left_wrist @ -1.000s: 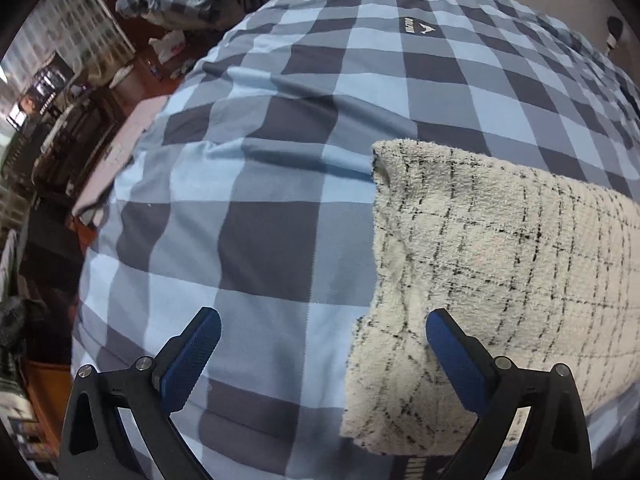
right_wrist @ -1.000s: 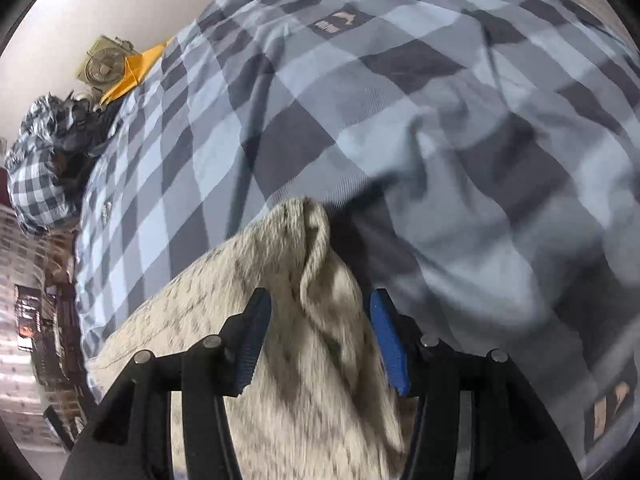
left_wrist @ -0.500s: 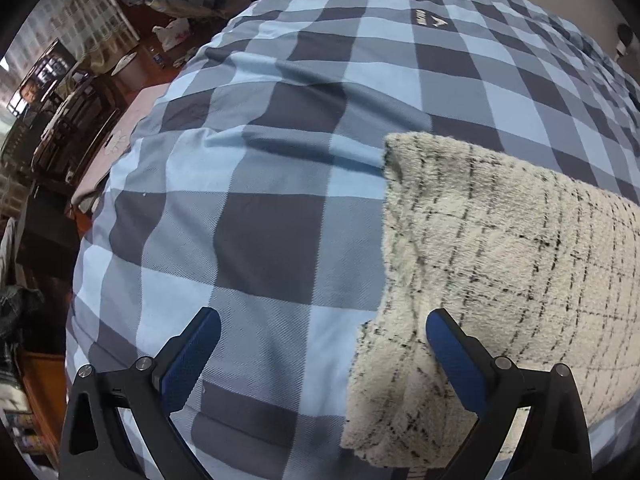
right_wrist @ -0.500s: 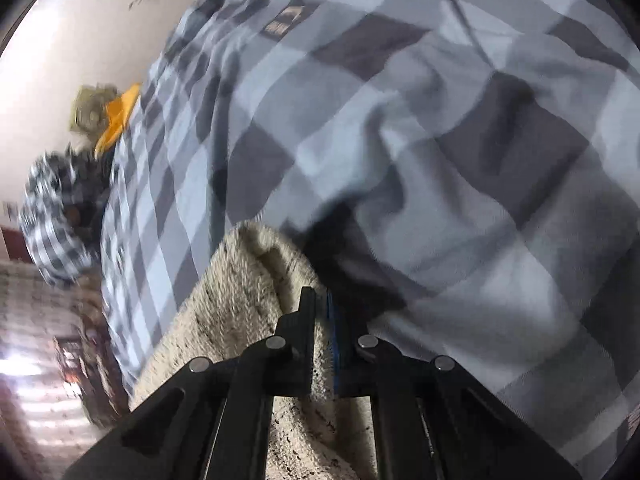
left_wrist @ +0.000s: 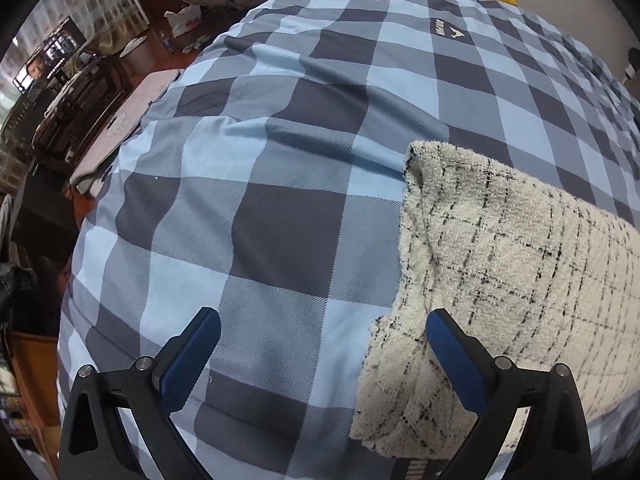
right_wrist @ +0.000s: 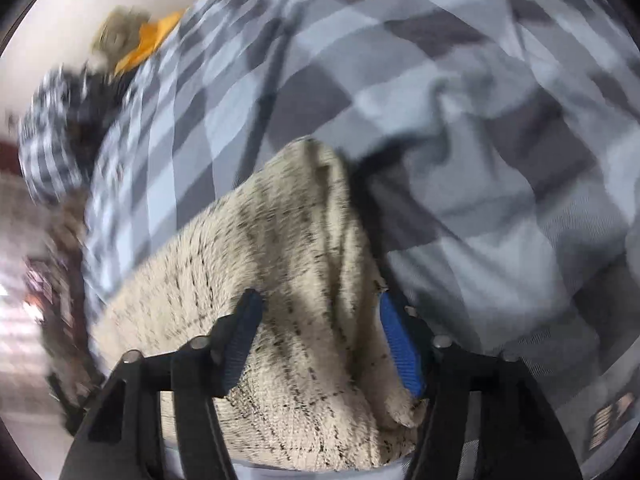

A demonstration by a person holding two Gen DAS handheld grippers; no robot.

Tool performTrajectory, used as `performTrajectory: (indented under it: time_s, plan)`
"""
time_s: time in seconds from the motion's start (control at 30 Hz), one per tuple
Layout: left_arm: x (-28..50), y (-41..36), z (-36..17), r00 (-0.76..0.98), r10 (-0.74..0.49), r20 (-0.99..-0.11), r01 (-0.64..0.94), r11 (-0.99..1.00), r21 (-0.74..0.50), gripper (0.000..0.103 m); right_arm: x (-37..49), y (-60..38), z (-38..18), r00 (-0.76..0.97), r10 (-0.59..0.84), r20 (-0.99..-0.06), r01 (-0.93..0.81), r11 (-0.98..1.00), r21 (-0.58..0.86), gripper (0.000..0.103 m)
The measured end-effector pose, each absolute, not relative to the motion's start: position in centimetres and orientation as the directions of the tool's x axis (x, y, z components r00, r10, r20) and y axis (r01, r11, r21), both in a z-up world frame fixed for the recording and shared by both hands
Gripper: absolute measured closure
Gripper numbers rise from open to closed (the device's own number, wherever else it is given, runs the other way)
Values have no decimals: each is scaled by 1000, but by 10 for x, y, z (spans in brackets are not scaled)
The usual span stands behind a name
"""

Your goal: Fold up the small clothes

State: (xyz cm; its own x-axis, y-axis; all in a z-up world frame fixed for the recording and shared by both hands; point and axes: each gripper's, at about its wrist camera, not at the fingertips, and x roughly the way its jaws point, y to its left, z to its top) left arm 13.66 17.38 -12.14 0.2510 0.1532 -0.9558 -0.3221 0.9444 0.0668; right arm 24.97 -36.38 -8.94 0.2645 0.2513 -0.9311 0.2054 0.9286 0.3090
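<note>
Checked bedspread [left_wrist: 280, 184] under a cream garment [left_wrist: 500, 264].
My left gripper [left_wrist: 320, 344] gapes wide at its edge; my right gripper [right_wrist: 320, 320] straddles it, fingers apart.

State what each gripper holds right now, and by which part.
Nothing is held. Left gripper and right gripper are both open over the cream fuzzy black-checked garment.

The left wrist view is evenly lit and sharp; the right wrist view is smeared by motion blur, with fisheye-bent edges.
</note>
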Motion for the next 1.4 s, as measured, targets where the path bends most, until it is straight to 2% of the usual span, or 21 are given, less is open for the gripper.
performTrajectory:
  time_s: [0.03,0.17,0.33,0.47,0.6,0.63,0.67,0.7,0.73,0.77,0.83,0.93,0.97,1.0,1.07,1.13,1.2,1.27,1.4]
  plan:
    - [136,174,-121,252,155,-955,-321,944,68,0,251,-362,-89,254,233,-939,202,936,287,99]
    - [136,177,-120,252,150,-956,-325,944,62,0,245,-362,-77,298,173,-939,187,954,235,100]
    - [136,183,-118,258,143,-956,-340,939,49,0,230,-390,-56,409,112,-906,285,927,243,103]
    - [135,189,-115,255,100,-962,-325,946,12,0,233,-401,-82,345,175,-922,371,877,306,103]
    - [134,189,-115,245,52,-968,-271,962,-17,0,216,-405,-61,383,160,-910,427,842,328,102]
    - [134,189,-116,242,26,-970,-263,964,-40,0,210,-399,-55,397,149,-905,425,845,326,92]
    - [134,188,-118,235,-6,-972,-256,964,-68,0,210,-391,-52,403,143,-904,420,849,321,64]
    - [134,185,-122,223,-40,-974,-245,965,-96,0,204,-381,-47,409,137,-902,413,854,317,44]
    - [135,180,-124,216,-60,-974,-229,967,-111,0,199,-372,-43,421,138,-897,407,855,322,13]
    - [138,172,-127,210,-78,-975,-195,973,-120,0,192,-366,-40,441,139,-887,402,853,334,9]
    - [141,157,-130,212,-81,-974,-132,985,-111,0,181,-347,-41,446,150,-883,389,855,342,9]
    - [144,139,-133,219,-95,-971,-41,993,-107,2,189,-320,-69,352,235,-906,348,865,360,9]
    - [144,134,-135,213,-110,-971,-9,993,-114,8,194,-312,-80,298,254,-920,331,877,349,9]
    - [143,133,-136,203,-116,-972,3,993,-118,25,199,-309,-85,271,245,-931,319,889,327,9]
    - [142,132,-140,172,-132,-976,7,991,-133,50,206,-305,-87,261,196,-945,303,913,273,9]
    - [139,135,-137,171,-175,-970,-19,983,-181,65,209,-304,-89,261,168,-950,301,921,246,9]
    - [134,135,-129,182,-180,-967,-21,982,-186,88,210,-304,-91,249,164,-954,298,925,237,9]
    - [131,134,-122,193,-177,-965,-17,983,-184,97,211,-305,-93,249,160,-955,300,925,233,9]
    - [126,148,-108,234,-233,-944,-93,961,-260,98,206,-307,-90,278,165,-946,309,918,250,9]
